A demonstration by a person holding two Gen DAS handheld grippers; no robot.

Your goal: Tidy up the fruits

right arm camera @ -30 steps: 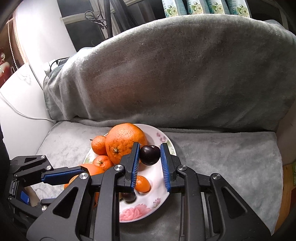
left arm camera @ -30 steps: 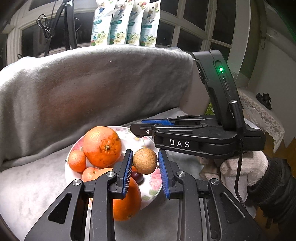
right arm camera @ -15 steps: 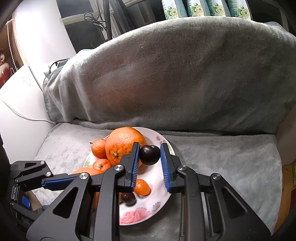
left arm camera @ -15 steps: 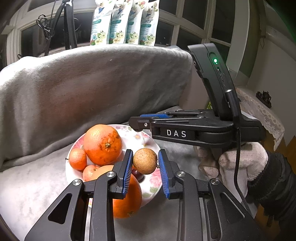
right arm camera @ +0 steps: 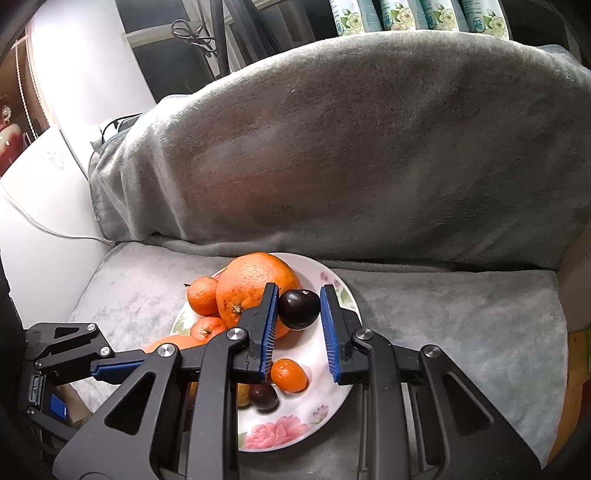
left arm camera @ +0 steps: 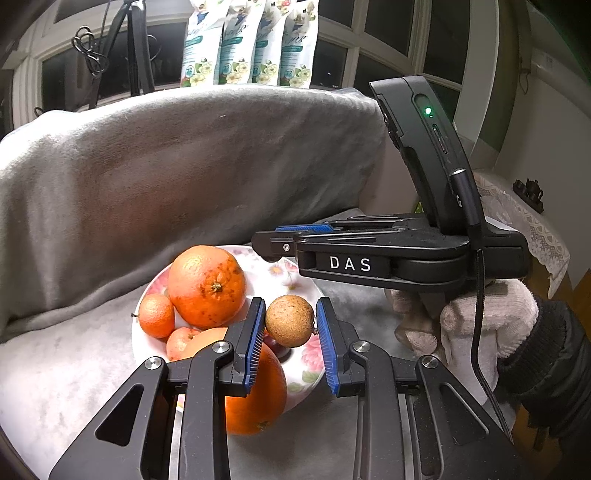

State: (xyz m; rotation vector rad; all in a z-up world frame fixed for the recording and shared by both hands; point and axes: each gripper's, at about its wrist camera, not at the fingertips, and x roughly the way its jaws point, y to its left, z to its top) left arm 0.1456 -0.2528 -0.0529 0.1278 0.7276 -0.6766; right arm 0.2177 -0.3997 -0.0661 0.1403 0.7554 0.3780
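- Lower orange (left arm camera: 258, 398): partly hidden behind left gripper (left arm camera: 290, 334) finger.
- Pouches (right arm camera: 417, 14): tops cut off by frame edge.
- Plate (right arm camera: 332, 398): near rim hidden by right gripper (right arm camera: 298, 325).

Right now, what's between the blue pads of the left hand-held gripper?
A small round brown fruit, pinched between the left hand-held gripper pads above the floral plate; the left wrist view shows it.

A grey blanket (right arm camera: 351, 147) drapes the sofa; floral packets (left arm camera: 251, 40) line the windowsill.

both wrist views look down, close — sharing the plate (left arm camera: 295, 391) (right arm camera: 332, 413) from opposite sides.
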